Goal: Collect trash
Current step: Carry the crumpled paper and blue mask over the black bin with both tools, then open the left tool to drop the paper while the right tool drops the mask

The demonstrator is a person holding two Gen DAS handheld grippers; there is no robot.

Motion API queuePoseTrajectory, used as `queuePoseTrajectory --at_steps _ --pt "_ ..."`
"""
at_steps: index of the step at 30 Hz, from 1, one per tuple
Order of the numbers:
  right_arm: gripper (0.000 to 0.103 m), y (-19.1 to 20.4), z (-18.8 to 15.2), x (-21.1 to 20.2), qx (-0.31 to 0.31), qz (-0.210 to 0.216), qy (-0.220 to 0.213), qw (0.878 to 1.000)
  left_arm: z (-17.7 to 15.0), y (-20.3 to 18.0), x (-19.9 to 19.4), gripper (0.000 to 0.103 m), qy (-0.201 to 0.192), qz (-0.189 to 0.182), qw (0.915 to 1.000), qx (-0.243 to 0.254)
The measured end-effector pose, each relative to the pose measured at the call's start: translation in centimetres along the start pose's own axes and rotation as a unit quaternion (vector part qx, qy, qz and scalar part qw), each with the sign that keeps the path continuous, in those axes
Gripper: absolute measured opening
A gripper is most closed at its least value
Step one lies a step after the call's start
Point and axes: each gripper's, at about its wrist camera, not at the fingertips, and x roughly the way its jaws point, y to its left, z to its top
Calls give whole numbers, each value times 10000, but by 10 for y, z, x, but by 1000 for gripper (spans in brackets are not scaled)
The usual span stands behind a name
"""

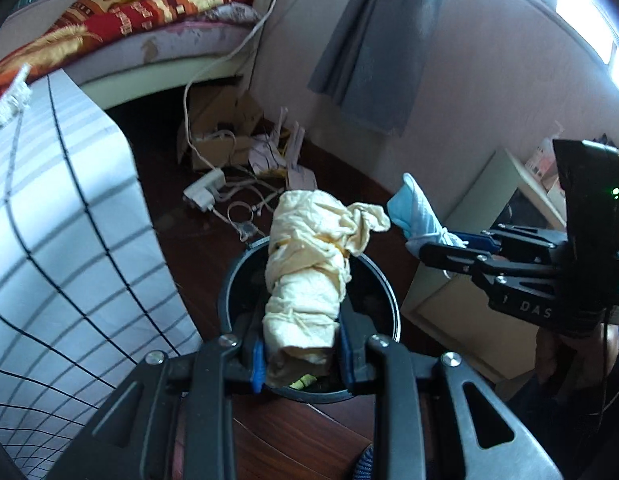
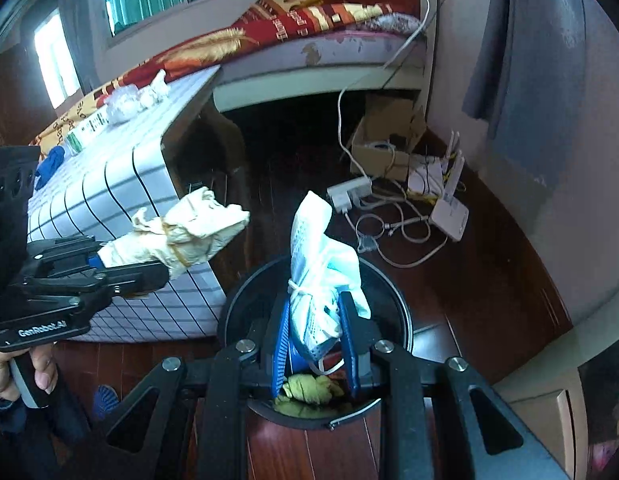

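**Two wads of trash held over the black bin**

A cream wad of crumpled paper [image 1: 305, 280], bound with a rubber band, is clamped between the blue pads of the left hand-held gripper [image 1: 303, 360], whose jaws are closed narrowly on it. The wad is held directly above the open mouth of the round black bin [image 1: 233, 276], which stands on the dark wooden floor [image 1: 301, 432] just below and ahead of the gripper.

A folded pale blue face mask [image 2: 325, 272], tied with its own white strap, is pinched by the right hand-held gripper [image 2: 315, 344], its jaws shut tight on it. The mask is likewise poised over the bin [image 2: 397, 304]; yellowish crumpled trash [image 2: 309, 394] is seen inside, beneath the fingers.

The two grippers are held side by side, near but apart. To the left of them a desk [image 2: 121, 184] with a checked cloth is seen, with further white wads [image 2: 129, 100] on its top. Beyond the bin, a power strip [image 2: 347, 192] and tangled cables lie on the floor.
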Motion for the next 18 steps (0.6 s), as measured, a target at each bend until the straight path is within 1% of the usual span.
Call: queuePoseTrajectory --at_steps 5,8,18 --pt "25 -9 -12 33 3 -16 492 9988 -7 1 25 29 303 55 9995 -52" --pt "25 -12 -18 50 -66 -26 692 9976 -10 1 35 29 406 65 9991 -53" --pt "25 -12 -23 74 -113 47 982 9951 -15 -3 50 29 634 45 9980 -10"
